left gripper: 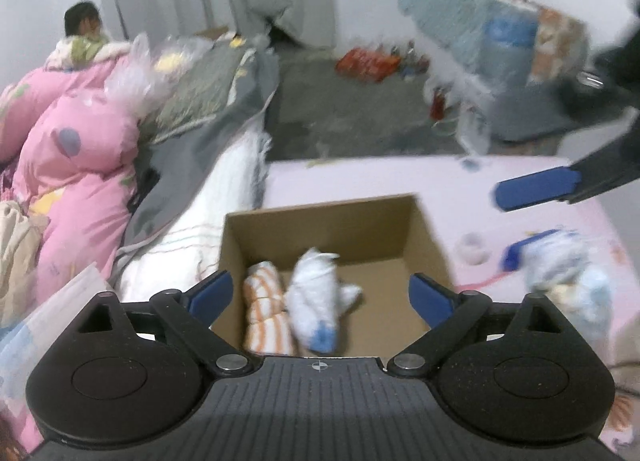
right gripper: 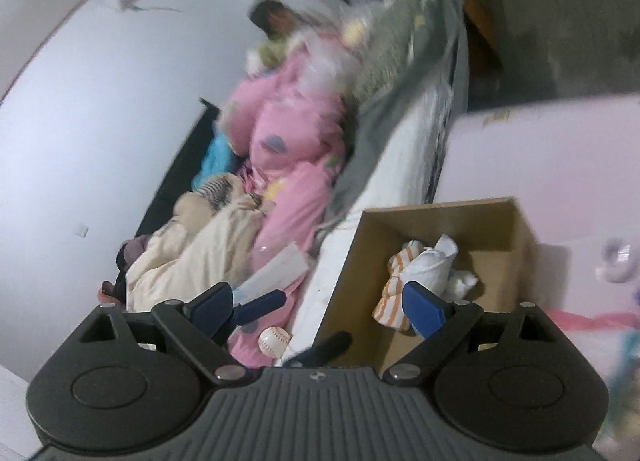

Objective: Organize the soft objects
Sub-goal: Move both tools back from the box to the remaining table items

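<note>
We are holding the left tool [left gripper: 320, 293] wide and empty over the cardboard box [left gripper: 320, 221], where an orange-striped cloth [left gripper: 266, 309] and white cloth [left gripper: 316, 293] are lying. Only the left view is showing the right tool [left gripper: 516, 221] spread wide beside the box; only the right view is showing a baseball [right gripper: 274, 341] left of the box.

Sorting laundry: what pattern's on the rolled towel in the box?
Orange and white stripes on the rolled towel; left wrist view shows it best.

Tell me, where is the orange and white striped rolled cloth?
The orange and white striped rolled cloth lies inside the brown cardboard box, at its left side in the left wrist view, touching the white bundled cloth.
</note>
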A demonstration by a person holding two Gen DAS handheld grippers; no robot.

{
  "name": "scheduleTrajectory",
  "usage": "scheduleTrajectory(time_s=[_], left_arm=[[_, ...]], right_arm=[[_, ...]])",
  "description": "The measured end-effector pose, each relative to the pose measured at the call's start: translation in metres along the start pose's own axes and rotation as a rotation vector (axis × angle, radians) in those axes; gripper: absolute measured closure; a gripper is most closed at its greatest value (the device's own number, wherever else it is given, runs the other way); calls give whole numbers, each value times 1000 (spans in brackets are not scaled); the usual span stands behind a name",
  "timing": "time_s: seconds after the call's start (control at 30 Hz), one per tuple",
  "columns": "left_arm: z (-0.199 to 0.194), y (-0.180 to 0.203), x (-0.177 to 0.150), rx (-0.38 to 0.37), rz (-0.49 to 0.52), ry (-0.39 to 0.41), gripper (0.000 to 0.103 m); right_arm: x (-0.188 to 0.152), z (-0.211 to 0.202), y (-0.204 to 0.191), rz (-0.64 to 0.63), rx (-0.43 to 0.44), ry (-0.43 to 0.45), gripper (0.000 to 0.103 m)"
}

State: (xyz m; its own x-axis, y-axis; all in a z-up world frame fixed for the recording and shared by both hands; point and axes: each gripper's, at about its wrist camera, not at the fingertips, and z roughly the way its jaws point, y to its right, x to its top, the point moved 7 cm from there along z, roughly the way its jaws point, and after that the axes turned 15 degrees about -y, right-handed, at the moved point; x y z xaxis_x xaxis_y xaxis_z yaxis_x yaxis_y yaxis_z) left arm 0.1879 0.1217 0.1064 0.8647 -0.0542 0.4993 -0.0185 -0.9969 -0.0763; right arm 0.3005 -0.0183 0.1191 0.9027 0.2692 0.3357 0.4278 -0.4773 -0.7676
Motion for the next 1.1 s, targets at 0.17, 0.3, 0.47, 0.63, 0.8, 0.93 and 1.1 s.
scheduleTrajectory(time_s=[0.17, 0.3, 0.47, 0.63, 0.8, 0.93, 1.1], left_arm=[[-58, 41, -25, -95, 42, 66, 2], [-90, 83, -53, -163, 89, 99, 0], [-88, 147, -92, -267, 136, 53, 0], [-56, 215, -121, -355, 185, 7, 0], [-10, 269, -137, -375, 227, 0, 0], [23, 290, -141, -299, 221, 51, 1], [61, 305, -136, -280, 174, 71, 5]], right_arm=[[-65, -82, -10, -63, -42, 99, 17], [-122, -127, 2, -55, -64, 153, 17], [-181, -159, 32, -9, -51, 189, 17], [-216, -178, 74, 60, -81, 208, 17], [-227, -187, 128, 160, -150, 188, 17], [-215, -189, 169, 227, -214, 181, 17], [-185, -183, 219, 282, -296, 150, 20]])
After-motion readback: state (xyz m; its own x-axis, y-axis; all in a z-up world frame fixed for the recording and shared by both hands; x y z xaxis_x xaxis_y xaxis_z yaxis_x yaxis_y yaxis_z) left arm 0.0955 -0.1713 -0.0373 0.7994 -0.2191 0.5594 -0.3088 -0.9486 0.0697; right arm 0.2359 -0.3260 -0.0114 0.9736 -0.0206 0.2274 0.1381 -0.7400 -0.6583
